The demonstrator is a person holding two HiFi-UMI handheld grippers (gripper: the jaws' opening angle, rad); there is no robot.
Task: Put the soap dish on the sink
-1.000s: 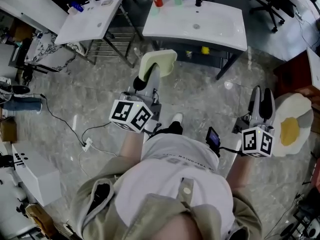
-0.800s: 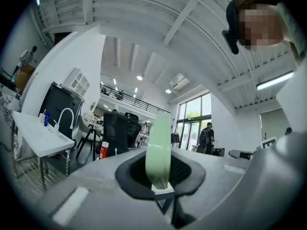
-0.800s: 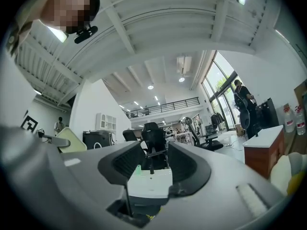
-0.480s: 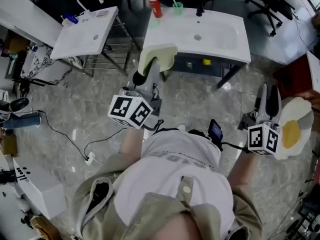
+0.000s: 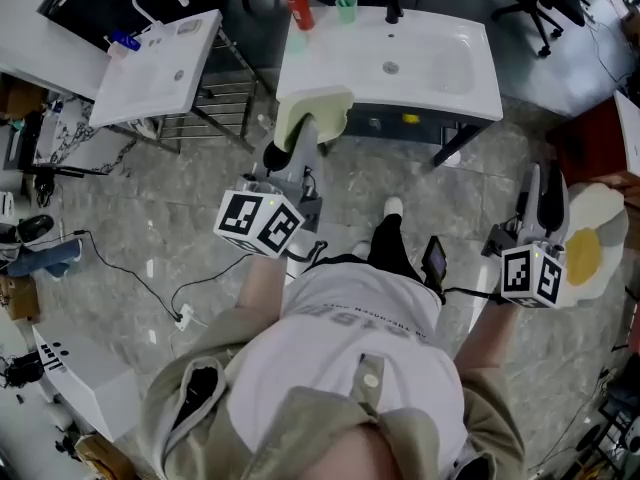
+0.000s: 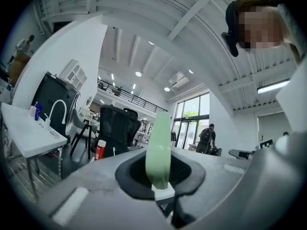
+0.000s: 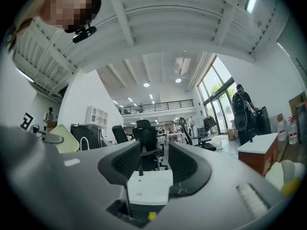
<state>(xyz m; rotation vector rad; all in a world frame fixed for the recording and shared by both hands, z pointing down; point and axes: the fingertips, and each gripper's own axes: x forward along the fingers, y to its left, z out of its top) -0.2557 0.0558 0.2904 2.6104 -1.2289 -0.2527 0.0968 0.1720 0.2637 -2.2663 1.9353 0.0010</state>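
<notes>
Pale-green soap dish (image 5: 318, 110) sits clamped in my left gripper (image 5: 303, 133), near the white sink (image 5: 445, 80); my right gripper (image 5: 541, 183) gapes empty.

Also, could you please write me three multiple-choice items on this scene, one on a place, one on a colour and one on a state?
1. Where does the red bottle stand?
A the far left corner of the sink; B the sink's near right corner; C the sink's middle.
2. What colour is the soap dish?
A black; B pale green; C red.
3. How is the right hand-held gripper?
A shut on the soap dish; B shut on the red bottle; C open and empty.

Key:
1 A, the head view shows it at that corner.
2 B, it shows pale green between the shut jaws of the left hand-held gripper.
3 C, the right gripper view shows the jaws apart with nothing between them.
</notes>
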